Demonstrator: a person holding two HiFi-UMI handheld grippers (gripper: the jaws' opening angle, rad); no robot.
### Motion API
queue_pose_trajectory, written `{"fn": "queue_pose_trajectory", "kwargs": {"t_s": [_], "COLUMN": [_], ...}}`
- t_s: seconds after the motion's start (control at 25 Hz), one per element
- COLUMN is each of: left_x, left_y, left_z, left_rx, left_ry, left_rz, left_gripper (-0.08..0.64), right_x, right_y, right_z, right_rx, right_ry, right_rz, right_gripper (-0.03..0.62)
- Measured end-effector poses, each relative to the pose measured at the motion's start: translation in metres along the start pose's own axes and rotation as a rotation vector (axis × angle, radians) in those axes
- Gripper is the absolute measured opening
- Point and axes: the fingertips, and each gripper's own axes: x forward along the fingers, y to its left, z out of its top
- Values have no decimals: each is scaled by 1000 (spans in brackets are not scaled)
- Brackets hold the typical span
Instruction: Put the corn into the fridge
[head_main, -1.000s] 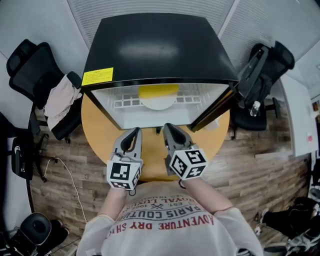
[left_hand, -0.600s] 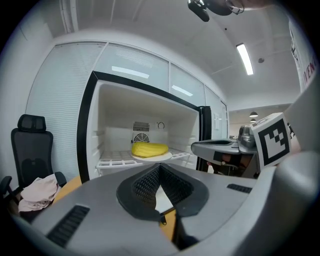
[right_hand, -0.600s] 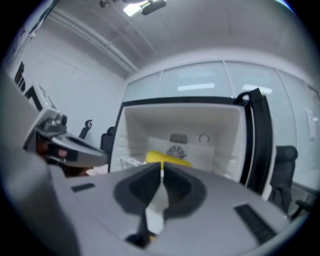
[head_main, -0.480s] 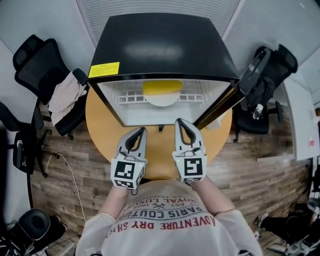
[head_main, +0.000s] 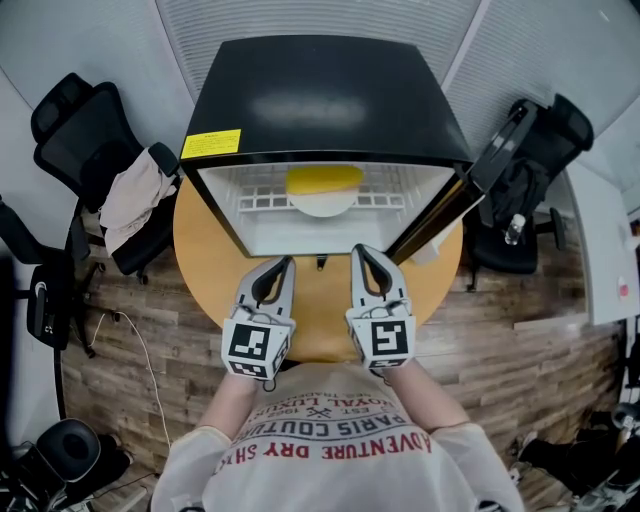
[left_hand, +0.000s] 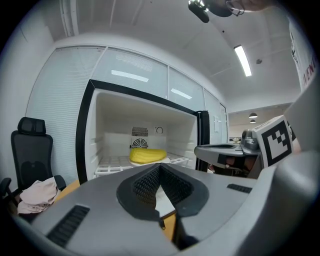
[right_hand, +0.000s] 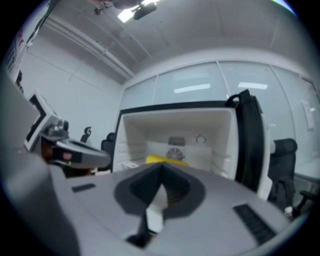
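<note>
My left hand-held gripper (head_main: 283, 263) and right hand-held gripper (head_main: 361, 251) are closed, empty. Just ahead, the corn (head_main: 324, 180) lies inside the open fridge (head_main: 320, 100).

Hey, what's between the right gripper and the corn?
Nothing blocks it. In the head view only bare table, then the white shelf of the fridge, lies between the right gripper and the corn.
</note>
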Motion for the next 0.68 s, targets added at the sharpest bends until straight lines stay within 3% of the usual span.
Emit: {"fn": "queue_pose_trajectory", "kwargs": {"t_s": [0.68], "left_x": [2], "left_y": [6], "left_z": [8], "left_rx": [9], "left_ry": [-41], "left_rz": [39], "left_gripper": [25], "right_x": [-3], "right_y": [17], "right_z": [-3], "right_rx": [71], "right_ry": [11], "right_rz": [78], "right_gripper": [29]}}
